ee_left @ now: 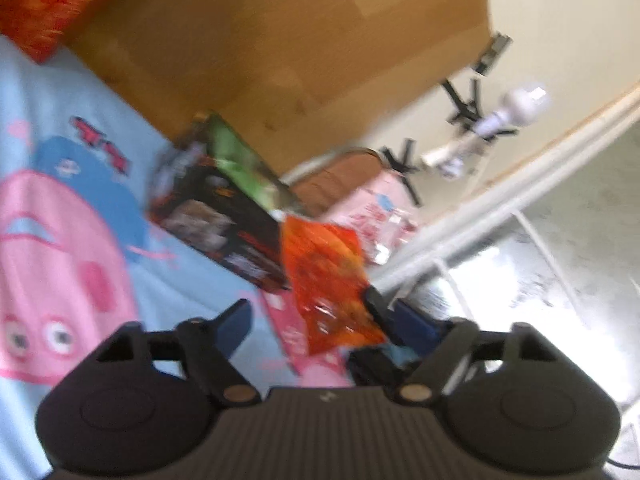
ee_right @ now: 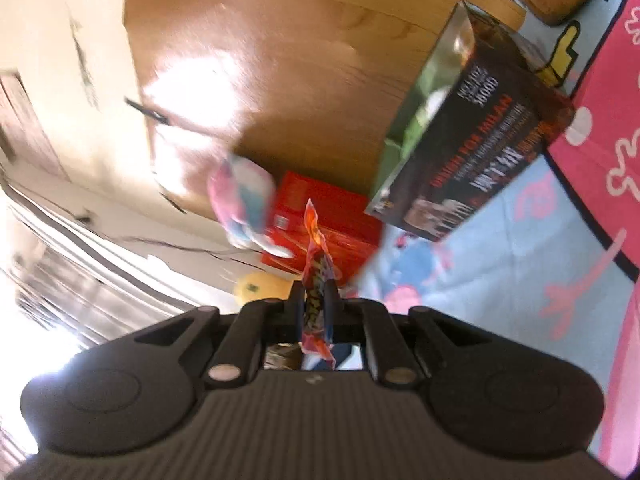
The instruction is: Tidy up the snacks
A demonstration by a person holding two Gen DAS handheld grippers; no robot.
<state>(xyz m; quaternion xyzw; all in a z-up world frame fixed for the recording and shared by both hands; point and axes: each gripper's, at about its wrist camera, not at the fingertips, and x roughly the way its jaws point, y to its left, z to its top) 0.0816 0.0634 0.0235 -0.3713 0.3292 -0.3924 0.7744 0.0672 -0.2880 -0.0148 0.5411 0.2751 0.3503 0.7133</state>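
An orange snack packet (ee_left: pixel 328 280) hangs in the air in front of my open left gripper (ee_left: pixel 310 312), pinched at its edge by my right gripper's fingers (ee_left: pixel 378 308). In the right wrist view the same packet (ee_right: pixel 316 280) stands edge-on between the closed fingers of my right gripper (ee_right: pixel 314 292). A black box with green sides (ee_left: pixel 224 208) stands on the blue cartoon bedsheet (ee_left: pixel 60 152); it also shows in the right wrist view (ee_right: pixel 472 136). A pink and blue packet (ee_right: pixel 244 204) is blurred beside a red box (ee_right: pixel 336 224).
A wooden headboard (ee_left: pixel 280 40) rises behind the boxes. A red-orange pillow (ee_left: pixel 44 4) lies at the top left. A pink packet (ee_left: pixel 300 336) lies on the sheet under the orange one. A tripod (ee_left: pixel 472 120) stands by the wall. A yellow round object (ee_right: pixel 262 286) sits low.
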